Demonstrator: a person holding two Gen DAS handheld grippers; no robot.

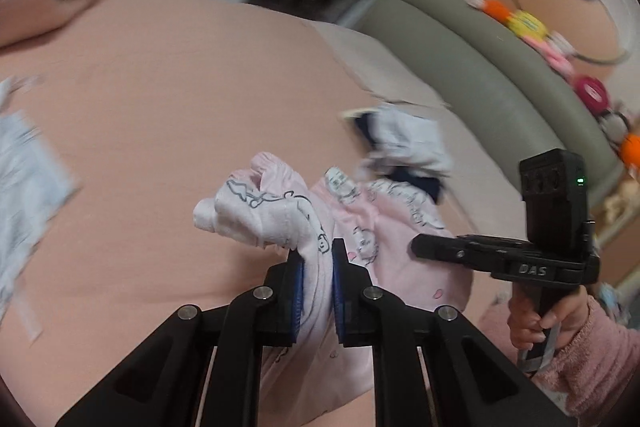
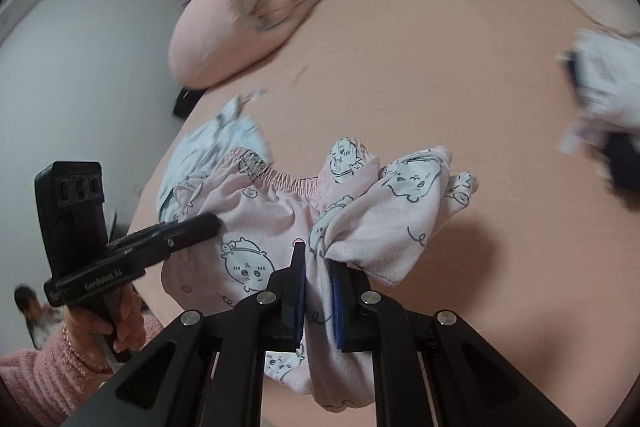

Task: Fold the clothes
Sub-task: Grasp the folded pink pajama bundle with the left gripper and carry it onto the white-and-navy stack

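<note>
A pale pink garment point(image 1: 360, 227) printed with cartoon animals hangs between both grippers above a pink bed sheet point(image 1: 160, 107). My left gripper point(image 1: 316, 255) is shut on a bunched fold of it. My right gripper point(image 2: 318, 259) is shut on another fold, with the elastic waistband point(image 2: 288, 181) stretched out ahead of it. The right gripper also shows in the left wrist view point(image 1: 420, 247), at the garment's right side. The left gripper shows in the right wrist view point(image 2: 212, 223), at the garment's left side.
A white and navy garment point(image 1: 404, 143) lies crumpled further up the bed; it also shows in the right wrist view point(image 2: 604, 99). A light blue printed cloth point(image 1: 24, 167) lies at the left. A pink pillow point(image 2: 240, 15) sits at the bed's head. A grey padded rail point(image 1: 480, 67) borders the bed.
</note>
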